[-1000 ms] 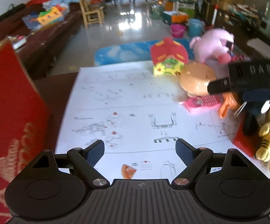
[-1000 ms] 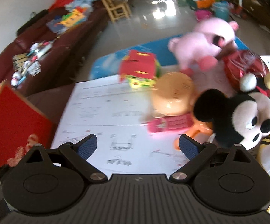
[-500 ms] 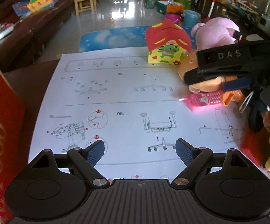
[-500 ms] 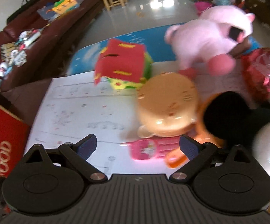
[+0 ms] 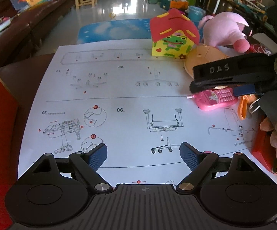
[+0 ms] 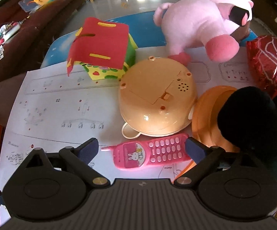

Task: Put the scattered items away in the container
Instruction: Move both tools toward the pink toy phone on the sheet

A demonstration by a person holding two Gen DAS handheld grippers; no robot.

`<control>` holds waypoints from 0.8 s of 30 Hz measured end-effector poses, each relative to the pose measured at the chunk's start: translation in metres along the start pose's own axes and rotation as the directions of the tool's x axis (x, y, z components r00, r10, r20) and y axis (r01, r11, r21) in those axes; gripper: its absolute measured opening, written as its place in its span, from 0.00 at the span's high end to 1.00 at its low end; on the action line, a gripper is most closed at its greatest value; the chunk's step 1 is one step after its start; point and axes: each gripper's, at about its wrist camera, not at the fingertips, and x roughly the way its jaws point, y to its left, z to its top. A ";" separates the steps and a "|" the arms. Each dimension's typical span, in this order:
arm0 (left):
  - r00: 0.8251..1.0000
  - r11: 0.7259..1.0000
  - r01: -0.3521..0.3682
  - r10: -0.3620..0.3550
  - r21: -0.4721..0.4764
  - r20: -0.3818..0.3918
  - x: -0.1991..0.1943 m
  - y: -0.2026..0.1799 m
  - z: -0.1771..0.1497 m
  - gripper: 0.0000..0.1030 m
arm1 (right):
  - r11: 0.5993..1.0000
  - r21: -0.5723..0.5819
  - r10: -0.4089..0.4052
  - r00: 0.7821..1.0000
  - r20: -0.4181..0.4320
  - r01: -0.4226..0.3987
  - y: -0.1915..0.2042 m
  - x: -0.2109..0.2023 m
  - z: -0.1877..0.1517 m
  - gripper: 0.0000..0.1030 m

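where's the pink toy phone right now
The pink toy phone lies flat on the instruction sheet, between the open right gripper fingers, just in front of the upturned beige dome toy.

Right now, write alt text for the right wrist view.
The right gripper, fingers open, hangs over a pink toy phone lying on an instruction sheet. Behind it sit a tan plastic dome, a red-roofed foam house and a pink plush pig.
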 end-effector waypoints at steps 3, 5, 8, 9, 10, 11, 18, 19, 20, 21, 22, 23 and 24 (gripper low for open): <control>1.000 1.000 0.001 -0.001 0.006 -0.003 0.000 -0.001 -0.003 0.12 | 0.999 -0.031 0.028 1.000 -0.007 -0.028 0.008 -0.004 -0.008 0.05; 1.000 1.000 0.003 -0.003 0.008 -0.010 0.002 -0.001 -0.005 0.12 | 0.997 -0.043 0.057 0.998 -0.019 -0.058 0.011 -0.009 -0.014 0.05; 1.000 1.000 0.006 -0.006 0.016 -0.013 0.001 -0.003 -0.009 0.12 | 0.994 -0.054 0.093 0.995 -0.038 -0.095 0.018 -0.018 -0.025 0.05; 1.000 1.000 0.007 -0.006 0.019 -0.013 0.000 -0.003 -0.010 0.12 | 0.992 -0.057 0.113 0.992 -0.050 -0.116 0.020 -0.020 -0.028 0.09; 1.000 1.000 0.006 -0.006 0.022 -0.012 -0.001 -0.003 -0.010 0.12 | 0.982 -0.027 0.182 0.978 -0.103 -0.185 0.019 -0.020 -0.030 0.14; 1.000 1.000 0.004 -0.004 0.025 -0.010 -0.002 -0.003 -0.011 0.12 | 0.969 0.022 0.248 0.956 -0.155 -0.248 0.016 -0.018 -0.032 0.22; 1.000 1.000 0.005 -0.004 0.012 -0.013 0.001 0.000 -0.009 0.12 | 0.982 0.051 0.186 0.980 -0.066 -0.183 -0.011 -0.031 -0.013 0.31; 1.000 1.000 0.007 -0.007 0.010 -0.015 0.002 -0.001 -0.008 0.12 | 0.984 0.058 0.174 0.984 -0.047 -0.171 -0.015 -0.032 -0.007 0.31; 1.000 1.000 0.008 -0.008 0.011 -0.016 0.003 -0.002 -0.008 0.12 | 0.986 0.062 0.158 0.987 -0.031 -0.156 -0.017 -0.033 -0.003 0.32; 1.000 1.000 0.010 -0.010 0.012 -0.017 0.003 -0.003 -0.008 0.12 | 0.986 0.064 0.153 0.988 -0.015 -0.152 -0.019 -0.033 0.002 0.32; 1.000 1.000 0.013 -0.012 0.015 -0.020 0.004 -0.004 -0.008 0.12 | 0.986 0.058 0.156 0.988 -0.001 -0.155 -0.021 -0.033 0.006 0.32; 1.000 1.000 0.014 -0.013 0.017 -0.022 0.004 -0.005 -0.009 0.12 | 0.988 0.052 0.147 0.989 -0.005 -0.146 -0.022 -0.028 0.009 0.33; 1.000 1.000 0.013 -0.013 0.018 -0.024 0.005 -0.005 -0.010 0.12 | 0.990 0.056 0.131 0.991 -0.022 -0.130 -0.023 -0.022 0.012 0.35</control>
